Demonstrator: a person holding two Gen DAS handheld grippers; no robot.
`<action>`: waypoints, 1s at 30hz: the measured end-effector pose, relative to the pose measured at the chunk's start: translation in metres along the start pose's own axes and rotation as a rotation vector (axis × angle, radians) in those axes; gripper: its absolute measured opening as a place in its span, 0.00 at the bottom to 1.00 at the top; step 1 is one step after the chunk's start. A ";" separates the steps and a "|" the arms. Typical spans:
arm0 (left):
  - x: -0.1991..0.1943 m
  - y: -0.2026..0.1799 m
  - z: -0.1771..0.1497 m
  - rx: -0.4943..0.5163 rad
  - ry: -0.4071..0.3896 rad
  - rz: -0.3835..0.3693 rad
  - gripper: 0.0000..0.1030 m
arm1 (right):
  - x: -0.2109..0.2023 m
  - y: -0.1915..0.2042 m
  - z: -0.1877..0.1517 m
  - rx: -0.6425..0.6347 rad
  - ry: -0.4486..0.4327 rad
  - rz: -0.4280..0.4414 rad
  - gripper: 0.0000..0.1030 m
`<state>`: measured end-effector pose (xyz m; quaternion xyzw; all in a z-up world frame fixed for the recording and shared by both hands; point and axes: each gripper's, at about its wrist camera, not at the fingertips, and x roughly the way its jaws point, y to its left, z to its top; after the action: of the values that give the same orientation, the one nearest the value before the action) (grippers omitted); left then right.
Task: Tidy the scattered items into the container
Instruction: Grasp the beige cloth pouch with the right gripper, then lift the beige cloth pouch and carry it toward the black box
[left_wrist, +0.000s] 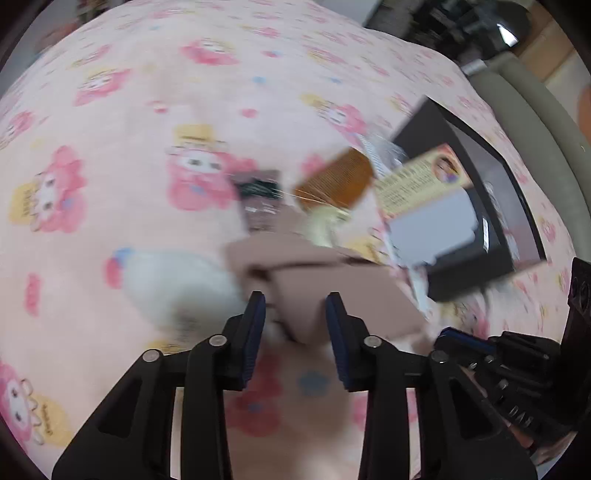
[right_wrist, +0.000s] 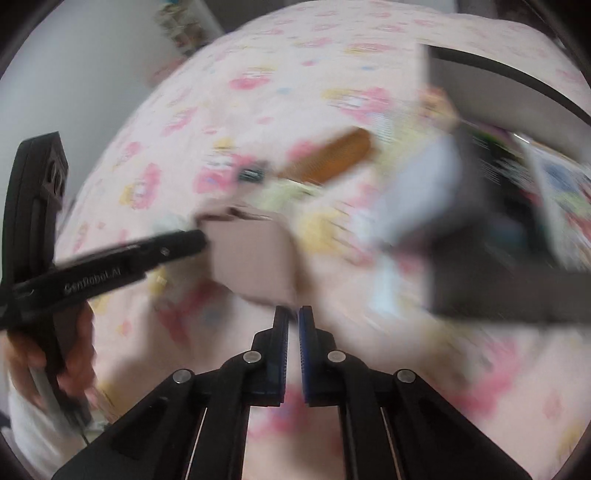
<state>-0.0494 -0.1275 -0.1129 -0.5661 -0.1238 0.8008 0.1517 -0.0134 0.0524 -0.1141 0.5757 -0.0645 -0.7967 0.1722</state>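
On the pink cartoon-print blanket (left_wrist: 110, 155), beside the black container (left_wrist: 480, 221), the dusty-pink cardboard box (left_wrist: 321, 288) is lying between the left gripper's (left_wrist: 295, 317) parted jaws; probably light and crushable, best taken across opposite walls. The right gripper (right_wrist: 293, 332) is clenching nothing.

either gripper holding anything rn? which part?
Left gripper straddles a corner of the tan box; blur hides whether the pads press. Right gripper is shut and empty.

A wide stretch of pink bedspread (left_wrist: 129, 110) is lying bare on the left. A brown box (left_wrist: 314, 280), an orange comb (left_wrist: 336, 181) and the black container (left_wrist: 480, 221) are crowding the right.
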 end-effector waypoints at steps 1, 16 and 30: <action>0.003 0.000 -0.001 -0.014 0.009 -0.040 0.45 | -0.004 -0.010 -0.003 0.036 -0.004 0.005 0.04; -0.002 0.021 0.002 -0.112 -0.043 -0.162 0.19 | 0.070 0.007 0.034 0.099 0.043 0.182 0.08; -0.004 -0.007 0.019 -0.022 0.004 -0.062 0.50 | -0.048 -0.043 -0.007 0.188 -0.208 0.040 0.03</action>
<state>-0.0650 -0.1229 -0.1009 -0.5652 -0.1498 0.7931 0.1702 -0.0016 0.1099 -0.0863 0.5022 -0.1679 -0.8389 0.1257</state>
